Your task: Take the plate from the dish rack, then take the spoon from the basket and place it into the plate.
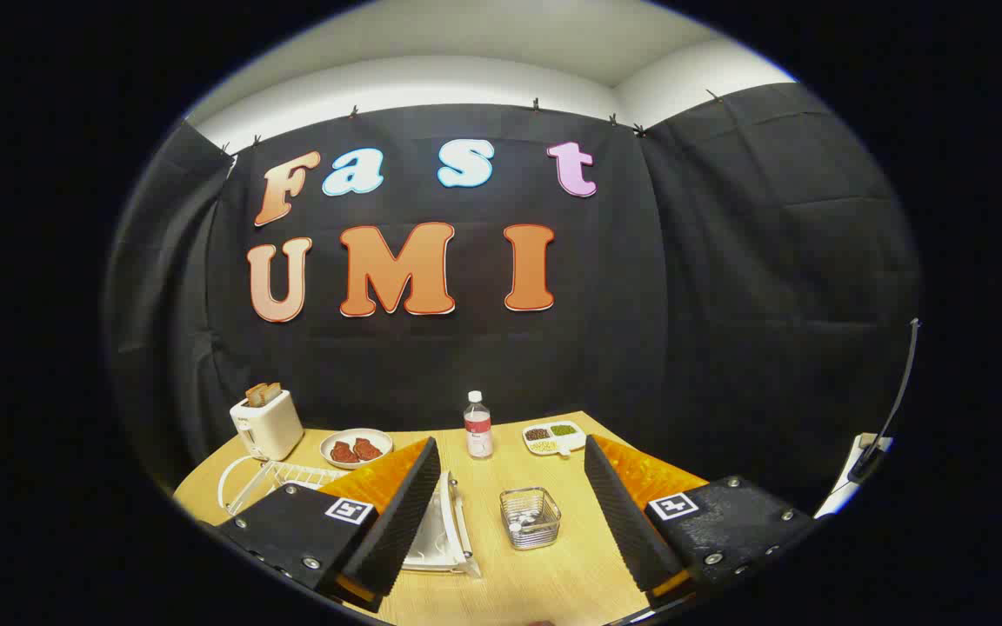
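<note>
Far left on counter [553, 574]: white toaster [267, 423] with bread slices in slots. Right of it, plate of reddish food [357, 448]. Near left: white wire dish rack [292, 476], partly behind left finger; white plate [442, 530] at its right end. Centre far: water bottle [477, 426]. Wire basket [531, 517] between fingers, spoon inside unclear. Divided dish of beans [555, 436] far right. Tongs [510, 513] wide open, holding nothing.

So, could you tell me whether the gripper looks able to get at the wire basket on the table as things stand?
Probably yes. The gripper has its fingers wide open, and the wire basket stands on the table between them with bare wood around it. The dish rack is off to the side, out of the way.
</note>
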Demonstrator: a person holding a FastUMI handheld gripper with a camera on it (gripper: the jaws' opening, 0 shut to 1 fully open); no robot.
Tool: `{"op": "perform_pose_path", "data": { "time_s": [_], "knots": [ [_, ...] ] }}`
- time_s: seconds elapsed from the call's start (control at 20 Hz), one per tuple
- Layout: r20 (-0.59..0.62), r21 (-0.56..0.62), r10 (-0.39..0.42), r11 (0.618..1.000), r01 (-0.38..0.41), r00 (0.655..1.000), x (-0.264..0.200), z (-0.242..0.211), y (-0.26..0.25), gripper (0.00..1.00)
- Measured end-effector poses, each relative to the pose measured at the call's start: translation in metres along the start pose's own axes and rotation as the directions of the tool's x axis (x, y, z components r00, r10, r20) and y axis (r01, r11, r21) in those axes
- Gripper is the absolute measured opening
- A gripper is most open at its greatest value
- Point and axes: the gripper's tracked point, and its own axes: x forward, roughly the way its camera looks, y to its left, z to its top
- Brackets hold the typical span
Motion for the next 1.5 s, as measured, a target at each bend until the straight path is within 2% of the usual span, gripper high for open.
{"op": "perform_pose_path", "data": {
  "time_s": [0.25, 0.85, 1.05, 1.5],
  "knots": [
    [-0.039, -0.003, 0.008, 1.000, -0.008, 0.999, 0.007, -0.007, 0.012, 0.99],
    [-0.056, -0.034, 0.106, 0.994, -0.108, 0.993, 0.035, 0.005, 0.061, 0.99],
    [-0.076, -0.052, 0.106, 0.993, -0.110, 0.991, 0.048, 0.001, 0.068, 0.99],
    [-0.194, -0.108, 0.148, 0.979, -0.172, 0.970, 0.078, -0.041, 0.102, 0.99]
  ]
}}
